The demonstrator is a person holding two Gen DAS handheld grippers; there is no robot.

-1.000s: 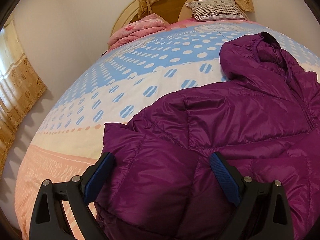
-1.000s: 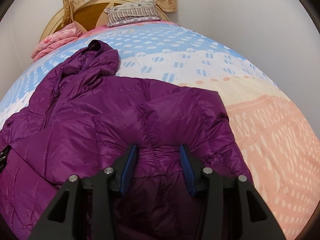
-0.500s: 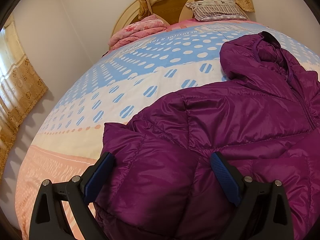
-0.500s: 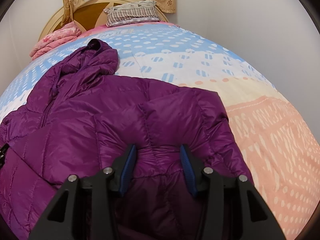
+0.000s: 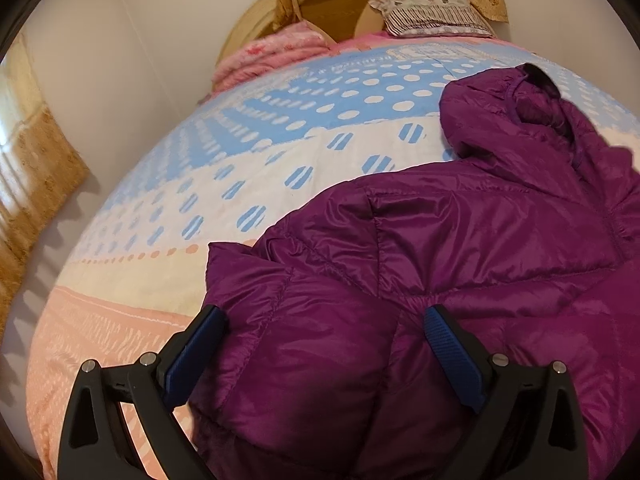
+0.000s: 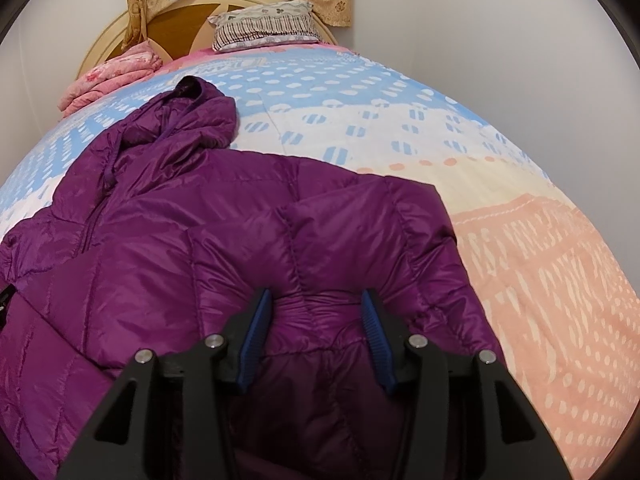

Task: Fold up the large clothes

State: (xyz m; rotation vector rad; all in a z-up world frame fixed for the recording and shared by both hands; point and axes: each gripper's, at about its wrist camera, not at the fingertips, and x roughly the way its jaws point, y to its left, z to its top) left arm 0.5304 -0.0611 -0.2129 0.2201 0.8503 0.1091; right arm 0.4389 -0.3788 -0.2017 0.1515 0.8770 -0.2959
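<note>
A purple hooded puffer jacket (image 5: pixel 460 240) lies flat on the bed, hood toward the headboard; it also shows in the right wrist view (image 6: pixel 192 232). My left gripper (image 5: pixel 324 320) is wide open, its blue pads on either side of the folded-in left sleeve at the jacket's lower left. My right gripper (image 6: pixel 316 304) is partly open, its pads straddling a bunched fold of the right sleeve at the jacket's lower right. Neither gripper pinches the fabric.
The bed has a dotted blue, white and peach quilt (image 5: pixel 248 184). A folded pink blanket (image 5: pixel 272 56) and a striped pillow (image 6: pixel 264 28) lie by the wooden headboard (image 5: pixel 344 4). Walls run close on both sides; a curtain (image 5: pixel 36 184) hangs at the left.
Almost nothing has moved. The right wrist view has shifted very slightly; both grippers hold the same opening over the sleeves.
</note>
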